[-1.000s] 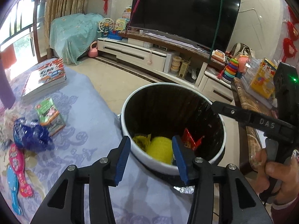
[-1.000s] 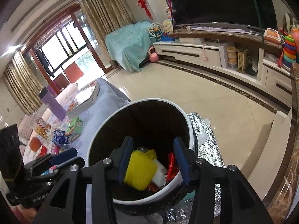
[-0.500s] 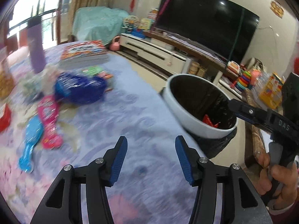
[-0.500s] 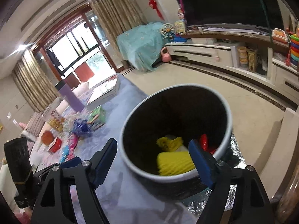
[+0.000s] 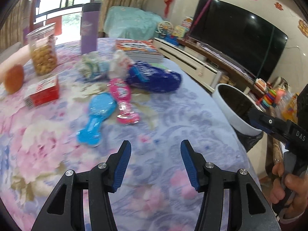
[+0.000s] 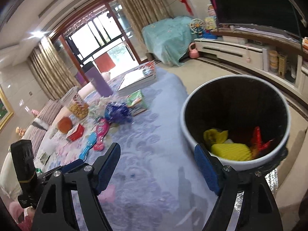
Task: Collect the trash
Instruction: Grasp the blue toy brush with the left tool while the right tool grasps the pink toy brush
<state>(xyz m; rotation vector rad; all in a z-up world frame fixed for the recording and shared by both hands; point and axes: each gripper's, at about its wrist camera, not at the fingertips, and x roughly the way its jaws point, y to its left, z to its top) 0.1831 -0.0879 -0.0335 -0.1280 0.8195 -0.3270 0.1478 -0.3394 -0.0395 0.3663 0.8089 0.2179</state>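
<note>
A white trash bin [image 6: 236, 159] with a black liner stands at the table's right edge, holding yellow and red wrappers [image 6: 231, 150]; it also shows in the left wrist view [image 5: 231, 111]. On the flowered tablecloth lie a blue wrapper [image 5: 98, 115], a pink wrapper [image 5: 123, 100] and a dark blue bag [image 5: 154, 79]. My left gripper [image 5: 156, 150] is open and empty above the cloth, short of the wrappers. My right gripper [image 6: 157, 154] is open and empty, its right finger by the bin's near rim.
A red box [image 5: 42, 94], a snack jar [image 5: 43, 50], an orange [image 5: 13, 79], a purple bottle [image 5: 89, 28] and a stack of books [image 5: 140, 50] stand further back on the table. A TV and cabinet [image 5: 231, 44] line the wall behind the bin.
My left gripper has swung from over the bin to the table, facing the wrappers. My right gripper has opened wide and drawn back from the bin toward the table.
</note>
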